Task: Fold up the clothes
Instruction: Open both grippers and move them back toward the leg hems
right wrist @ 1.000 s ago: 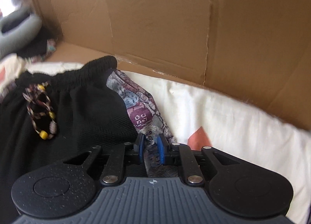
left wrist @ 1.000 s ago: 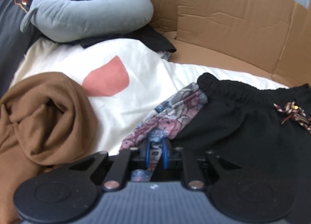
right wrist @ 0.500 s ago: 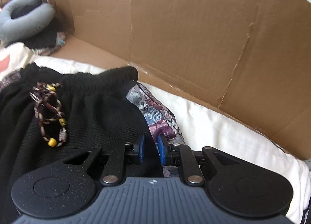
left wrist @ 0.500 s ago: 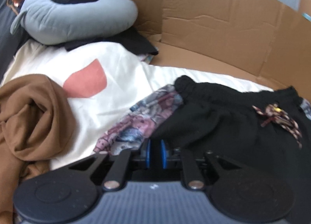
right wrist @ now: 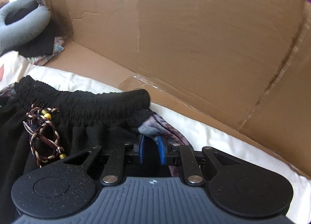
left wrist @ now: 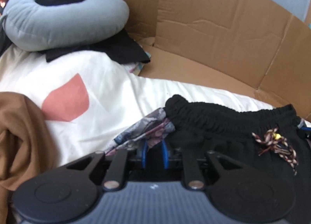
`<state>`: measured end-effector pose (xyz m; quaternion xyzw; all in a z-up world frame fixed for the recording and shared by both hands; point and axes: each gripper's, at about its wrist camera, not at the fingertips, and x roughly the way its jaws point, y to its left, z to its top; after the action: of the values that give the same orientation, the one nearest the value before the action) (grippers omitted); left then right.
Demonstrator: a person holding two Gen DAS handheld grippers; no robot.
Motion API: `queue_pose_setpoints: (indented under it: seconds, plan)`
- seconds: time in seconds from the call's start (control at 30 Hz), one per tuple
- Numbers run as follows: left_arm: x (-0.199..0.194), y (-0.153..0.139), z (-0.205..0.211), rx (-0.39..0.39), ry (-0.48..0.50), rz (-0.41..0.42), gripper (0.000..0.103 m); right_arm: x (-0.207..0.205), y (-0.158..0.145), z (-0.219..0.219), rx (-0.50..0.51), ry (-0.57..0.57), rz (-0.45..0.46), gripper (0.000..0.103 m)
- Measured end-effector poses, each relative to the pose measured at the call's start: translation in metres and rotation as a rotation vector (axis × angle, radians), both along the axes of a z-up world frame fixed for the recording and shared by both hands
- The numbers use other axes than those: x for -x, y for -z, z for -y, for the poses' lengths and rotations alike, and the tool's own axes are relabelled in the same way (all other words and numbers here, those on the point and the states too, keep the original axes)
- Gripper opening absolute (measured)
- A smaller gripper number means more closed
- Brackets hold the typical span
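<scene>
Left hand-held gripper opening, right hand-held gripper clamped on black shorts; no legible writing.

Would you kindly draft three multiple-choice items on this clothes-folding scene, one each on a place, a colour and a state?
1. Where does the grey neck pillow lie?
A. far left, beside the cardboard wall
B. on the black shorts
C. on the brown garment

2. What colour is the shape printed on the white sheet?
A. green
B. salmon pink
C. blue

3. How is the right tool engaged?
A. empty, wide open
B. closed on the black shorts at their waistband end
C. holding the pillow

Answers:
1. A, it sits by the cardboard, left of everything else.
2. B, the patch is pink.
3. B, fabric sits between its blue pads.
</scene>
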<state>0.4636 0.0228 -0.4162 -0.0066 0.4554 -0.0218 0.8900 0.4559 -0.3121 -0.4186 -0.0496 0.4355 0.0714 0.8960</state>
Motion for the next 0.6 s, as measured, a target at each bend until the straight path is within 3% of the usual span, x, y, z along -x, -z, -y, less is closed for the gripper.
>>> queue_pose_setpoints:
  seconds: [0.13,0.33,0.47,0.6]
  plan:
    - [-0.009,0.008,0.000,-0.054,-0.024,-0.021,0.018,-0.012,0.008,-0.005,0.058,0.002,-0.031,0.021]
    - [-0.007,-0.004,-0.001,-0.064,0.010,-0.041,0.018,-0.018,0.007,-0.010,0.089,0.038,-0.061,0.022]
    - [0.010,-0.024,-0.001,-0.063,0.036,-0.011,0.038,-0.008,-0.009,-0.006,0.075,0.002,-0.056,0.029]
    - [0.022,-0.038,0.000,-0.054,0.067,-0.003,0.039,0.008,-0.024,0.006,0.054,-0.015,-0.047,0.033]
